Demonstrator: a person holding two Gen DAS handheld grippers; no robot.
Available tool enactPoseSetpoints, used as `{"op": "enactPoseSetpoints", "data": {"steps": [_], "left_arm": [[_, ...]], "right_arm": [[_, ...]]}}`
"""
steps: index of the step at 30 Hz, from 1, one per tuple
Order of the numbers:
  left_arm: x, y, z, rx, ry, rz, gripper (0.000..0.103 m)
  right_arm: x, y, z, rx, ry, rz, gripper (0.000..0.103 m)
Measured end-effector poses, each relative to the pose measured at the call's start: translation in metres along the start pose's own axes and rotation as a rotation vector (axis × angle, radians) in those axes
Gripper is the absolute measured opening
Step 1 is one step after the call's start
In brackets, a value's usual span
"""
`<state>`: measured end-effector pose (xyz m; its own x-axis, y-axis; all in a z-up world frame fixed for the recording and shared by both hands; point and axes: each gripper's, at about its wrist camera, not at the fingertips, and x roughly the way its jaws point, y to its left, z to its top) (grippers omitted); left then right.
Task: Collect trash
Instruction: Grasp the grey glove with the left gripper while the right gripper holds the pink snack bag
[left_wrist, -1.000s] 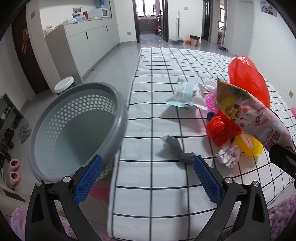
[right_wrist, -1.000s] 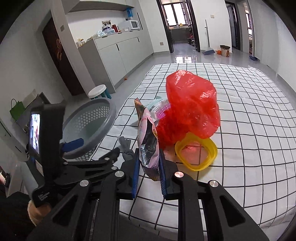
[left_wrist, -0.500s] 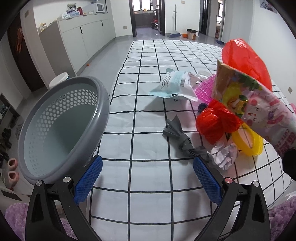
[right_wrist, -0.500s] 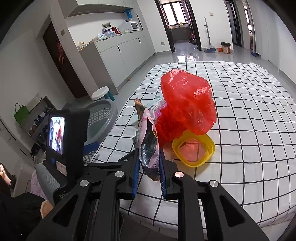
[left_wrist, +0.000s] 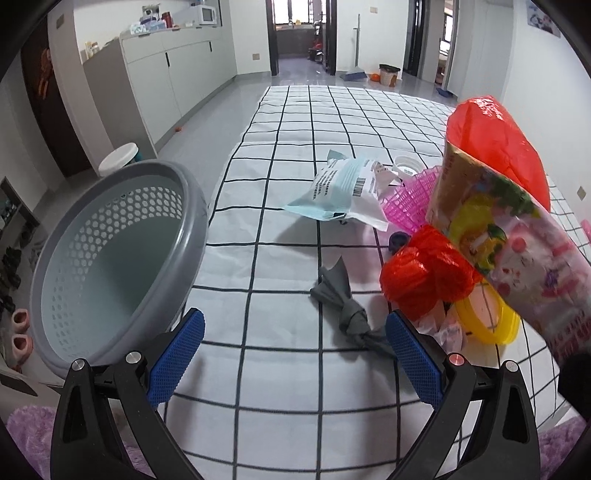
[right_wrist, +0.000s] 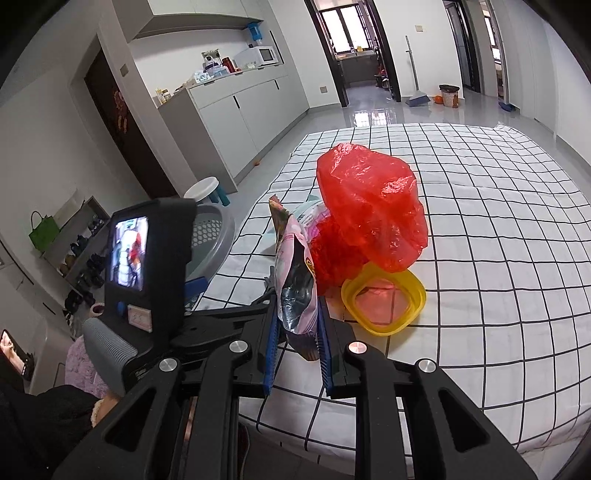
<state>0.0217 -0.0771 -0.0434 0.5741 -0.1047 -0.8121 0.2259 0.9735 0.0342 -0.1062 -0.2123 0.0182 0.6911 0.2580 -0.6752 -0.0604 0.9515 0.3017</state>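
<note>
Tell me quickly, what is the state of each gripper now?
Left gripper: open, holding nothing.
Right gripper: closed on the snack bag.

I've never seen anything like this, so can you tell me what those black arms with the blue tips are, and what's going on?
Those are grabbing tools, like big tweezers. A person holds one in each hand, and each carries a camera looking out along its blue fingers. One picture comes from the left tool, the other from the right tool. The left tool is open and holds nothing. The right tool pinches a pink snack bag. They are over a bed with a checked sheet. On it lie red plastic bags, a yellow container, a knotted gray cloth and a paper mailer. The gray basket waits beside the bed.
</note>
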Motion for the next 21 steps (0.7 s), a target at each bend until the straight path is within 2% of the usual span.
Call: {"op": "enactPoseSetpoints", "data": {"steps": [12,21], "left_arm": [[0.005,0.008,-0.005,0.038,0.011,0.100,0.097],[0.003,0.021,-0.005,0.005,0.017,0.084,0.097]], "right_arm": [[-0.005,-0.003,0.002,0.007,-0.005,-0.002,0.019],[-0.003,0.000,0.004,0.000,-0.003,-0.008,0.019]]}}
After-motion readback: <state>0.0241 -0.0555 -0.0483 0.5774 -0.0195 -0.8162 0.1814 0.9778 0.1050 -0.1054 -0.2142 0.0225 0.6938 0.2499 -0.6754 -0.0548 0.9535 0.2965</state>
